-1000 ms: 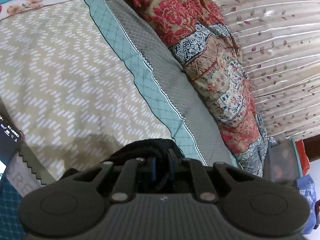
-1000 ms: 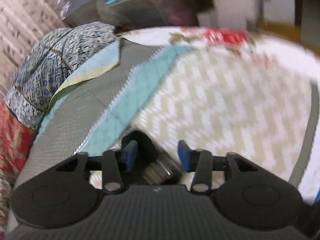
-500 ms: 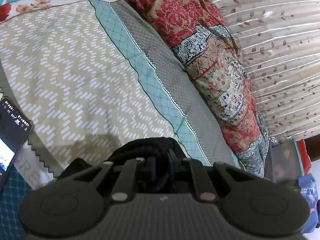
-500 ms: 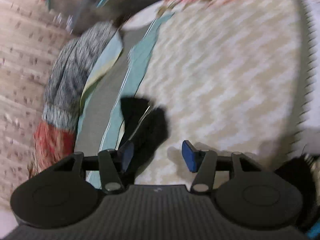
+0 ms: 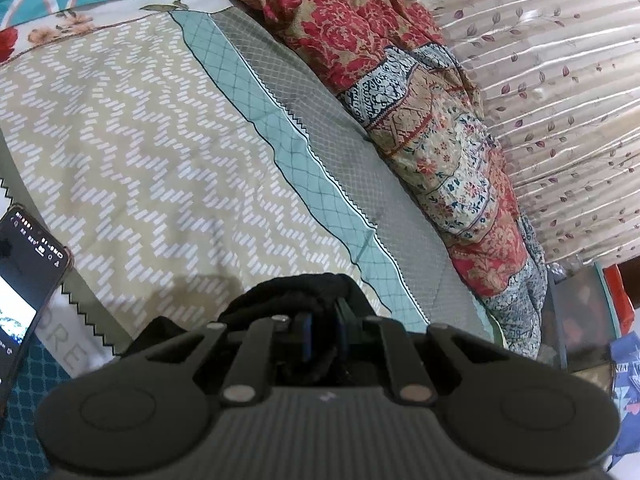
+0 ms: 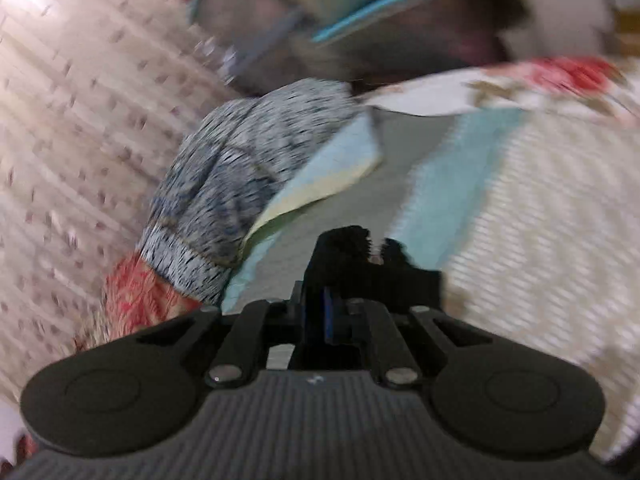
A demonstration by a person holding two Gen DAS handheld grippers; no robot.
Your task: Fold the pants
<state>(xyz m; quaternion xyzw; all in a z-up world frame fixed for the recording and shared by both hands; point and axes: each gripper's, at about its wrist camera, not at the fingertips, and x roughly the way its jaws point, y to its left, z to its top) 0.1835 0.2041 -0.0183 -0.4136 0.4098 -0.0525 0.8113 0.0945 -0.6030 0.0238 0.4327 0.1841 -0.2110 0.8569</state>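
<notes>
— Black fabric of the pants [image 5: 296, 292] is seen bunched up between the blue-padded fingers of the left gripper [image 5: 323, 334], which is closed tightly on it. Where is the cloth carried?

— It is held over the beige zigzag-patterned bedsheet [image 5: 132, 152], close to the sheet's teal and grey border strip [image 5: 304, 168] on the side of the bed where the curtain hangs. The rest of the garment is hidden below the gripper body.

— And the right gripper [image 6: 326, 318]?

— Its fingers are drawn narrow, with almost no gap left, and a dark lump of the same black pants [image 6: 360, 260] is pinched between them. The view is blurred, so the exact fold cannot be told. The cloth is seen above the grey border strip of the sheet, near a turned-up corner of pale blue and yellow lining [image 6: 324, 180].

— What else is found on the bed?

— A rolled red, blue and cream floral quilt [image 5: 432, 120] is laid along the bed's edge against the striped beige curtain with small leaf prints [image 5: 560, 80]. A dark smartphone with a lit screen [image 5: 24, 288] is rested at the opposite edge of the sheet, well apart from the pants.
</notes>
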